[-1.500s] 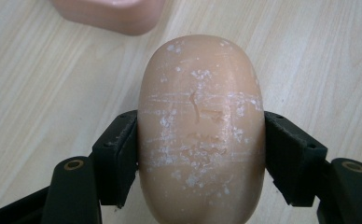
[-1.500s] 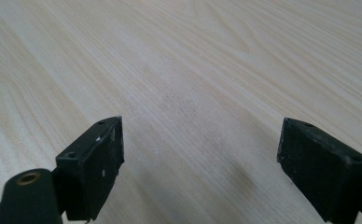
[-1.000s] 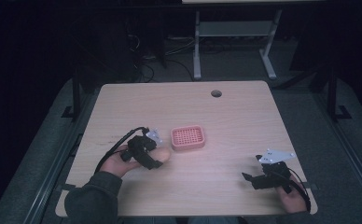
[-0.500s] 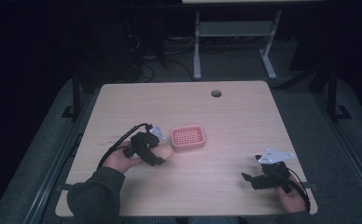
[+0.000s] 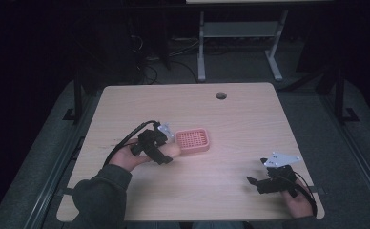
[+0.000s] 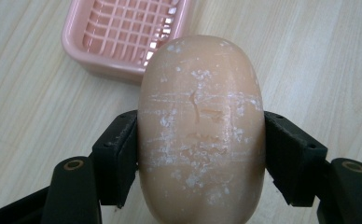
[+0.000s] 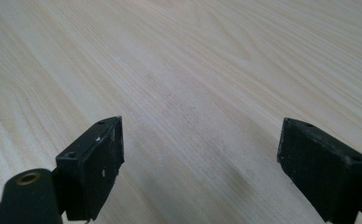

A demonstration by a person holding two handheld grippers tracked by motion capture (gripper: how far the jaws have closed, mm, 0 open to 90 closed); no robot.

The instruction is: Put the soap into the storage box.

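Observation:
An oval, peach-coloured bar of soap (image 6: 201, 130), scuffed with white marks, sits clamped between the two black jaws of my left gripper (image 6: 201, 154). In the high view this gripper (image 5: 166, 151) holds the soap (image 5: 172, 150) just left of a pink slatted soap dish (image 5: 192, 140) on the wooden table (image 5: 240, 119). The dish (image 6: 123, 32) lies just beyond the soap in the left gripper view. My right gripper (image 5: 255, 181) rests near the table's front right corner; its jaws (image 7: 200, 163) stand wide apart over bare wood, holding nothing.
A round cable hole (image 5: 220, 95) sits near the table's far edge. Beyond the table, a white desk frame (image 5: 235, 33) and cables stand on the dark floor. Bare wood stretches between the dish and the right gripper.
My left gripper has carried the soap a little to the right, closer to the pink dish. The right gripper has stayed put.

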